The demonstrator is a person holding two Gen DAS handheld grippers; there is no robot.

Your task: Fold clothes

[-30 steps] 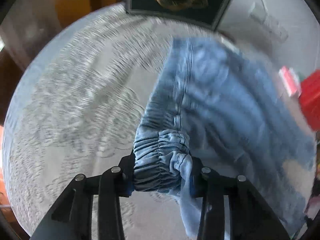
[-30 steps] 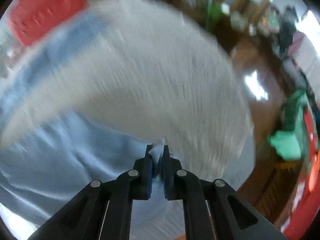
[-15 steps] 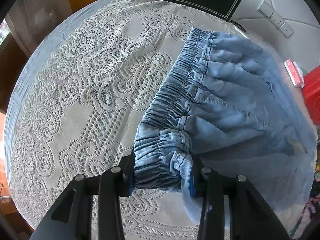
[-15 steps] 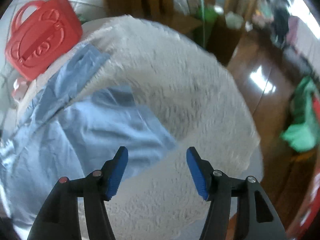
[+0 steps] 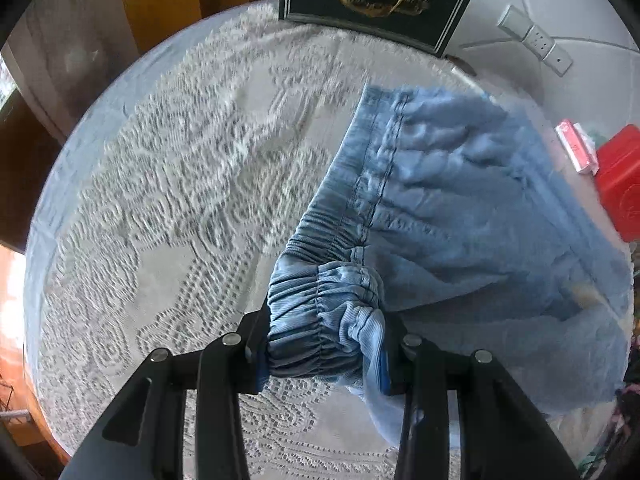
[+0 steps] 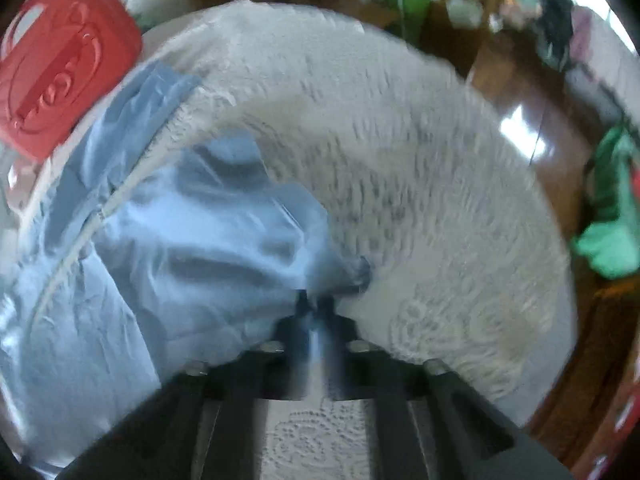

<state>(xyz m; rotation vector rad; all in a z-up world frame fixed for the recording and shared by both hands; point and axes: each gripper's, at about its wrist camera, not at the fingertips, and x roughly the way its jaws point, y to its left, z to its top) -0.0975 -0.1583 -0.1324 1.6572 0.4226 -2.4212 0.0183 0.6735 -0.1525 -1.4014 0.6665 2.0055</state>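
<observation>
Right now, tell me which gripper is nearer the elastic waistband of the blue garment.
Left. The left gripper is clamped on the gathered waistband itself; the right gripper pinches the blue garment at a thin edge, no waistband visible there.

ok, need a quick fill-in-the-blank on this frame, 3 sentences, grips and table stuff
1. The left gripper is shut on the elastic ____ of the blue garment.
2. The right gripper is ____ on a pinch of the same garment.
3. The garment lies on a white ____ tablecloth, with a red bag at the table's far edge.

Missing words: waistband; shut; lace
</observation>
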